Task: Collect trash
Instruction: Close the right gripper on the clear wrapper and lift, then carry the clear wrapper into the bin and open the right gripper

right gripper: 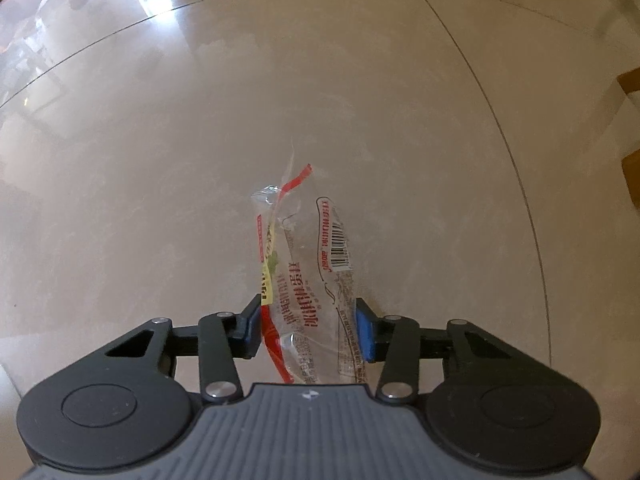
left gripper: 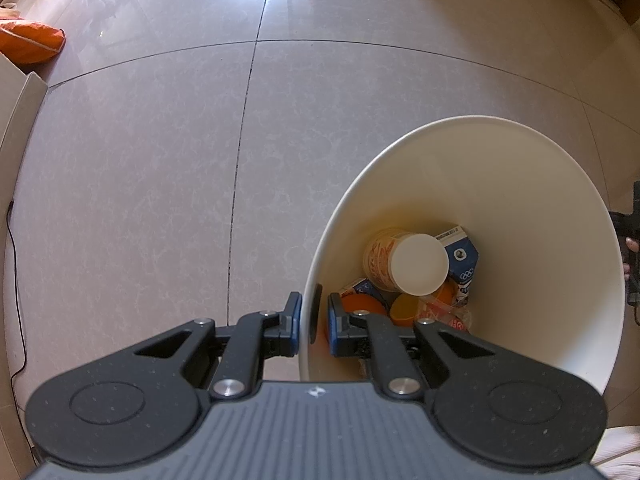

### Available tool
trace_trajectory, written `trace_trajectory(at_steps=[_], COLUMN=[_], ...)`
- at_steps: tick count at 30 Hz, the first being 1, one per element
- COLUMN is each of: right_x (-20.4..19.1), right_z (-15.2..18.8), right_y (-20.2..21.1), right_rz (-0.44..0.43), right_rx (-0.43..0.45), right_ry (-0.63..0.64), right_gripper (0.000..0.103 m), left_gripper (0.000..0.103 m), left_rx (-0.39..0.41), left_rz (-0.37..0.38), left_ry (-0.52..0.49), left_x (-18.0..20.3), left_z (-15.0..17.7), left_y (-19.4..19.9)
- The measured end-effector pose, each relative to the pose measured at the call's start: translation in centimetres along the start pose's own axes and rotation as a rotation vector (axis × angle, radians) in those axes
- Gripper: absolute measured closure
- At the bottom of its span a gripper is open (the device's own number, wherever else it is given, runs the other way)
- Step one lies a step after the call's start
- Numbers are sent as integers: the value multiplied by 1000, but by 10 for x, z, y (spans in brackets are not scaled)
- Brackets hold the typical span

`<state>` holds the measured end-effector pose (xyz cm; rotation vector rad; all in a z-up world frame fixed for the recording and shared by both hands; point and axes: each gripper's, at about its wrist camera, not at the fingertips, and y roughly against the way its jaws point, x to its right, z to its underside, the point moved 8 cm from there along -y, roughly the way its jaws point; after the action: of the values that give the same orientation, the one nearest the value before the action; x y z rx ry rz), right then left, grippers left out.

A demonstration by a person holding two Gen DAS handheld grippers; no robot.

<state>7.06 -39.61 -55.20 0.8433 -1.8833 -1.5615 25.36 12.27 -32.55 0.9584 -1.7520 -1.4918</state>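
A white bin (left gripper: 560, 240) stands on the tiled floor in the left wrist view. It holds several pieces of trash, among them a paper cup (left gripper: 416, 264) and a blue and white carton (left gripper: 460, 252). My left gripper (left gripper: 315, 318) points down and is shut on the bin's near rim, one finger outside the wall and one inside. In the right wrist view a clear plastic wrapper (right gripper: 316, 264) with red print and a barcode lies on the floor. My right gripper (right gripper: 309, 332) points down over it, and its blue pads touch the wrapper's two long edges.
An orange bag (left gripper: 32, 40) and a cardboard box (left gripper: 20, 112) sit at the far left, with a black cable (left gripper: 16, 280) along the floor. A hand on a dark tool (left gripper: 632, 248) shows beyond the bin. Cardboard (right gripper: 632, 172) lies at the right edge.
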Motion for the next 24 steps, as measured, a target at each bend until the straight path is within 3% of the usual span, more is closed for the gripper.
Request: trace_trajectory(at_steps=[9,14,18,24], right_x=[-16,-35,-52,-98], right_z=[-5,-7,-5,14], right_y=[44,91,132,204], right_rz=[-7,7,-42,-81], right_rx=[-4,27,47,74], right_ry=[100,229,267,427], right_gripper=[55,55,55,55], left_gripper=[93,93,93,93], left_rx=[0,3,5,4], left_rz=[3,9,11,17], left_ry=[-3,6,-9,-13], left_x=[0,-1,0,0], left_z=[0,0,1,0], left_y=[0,0,0,1])
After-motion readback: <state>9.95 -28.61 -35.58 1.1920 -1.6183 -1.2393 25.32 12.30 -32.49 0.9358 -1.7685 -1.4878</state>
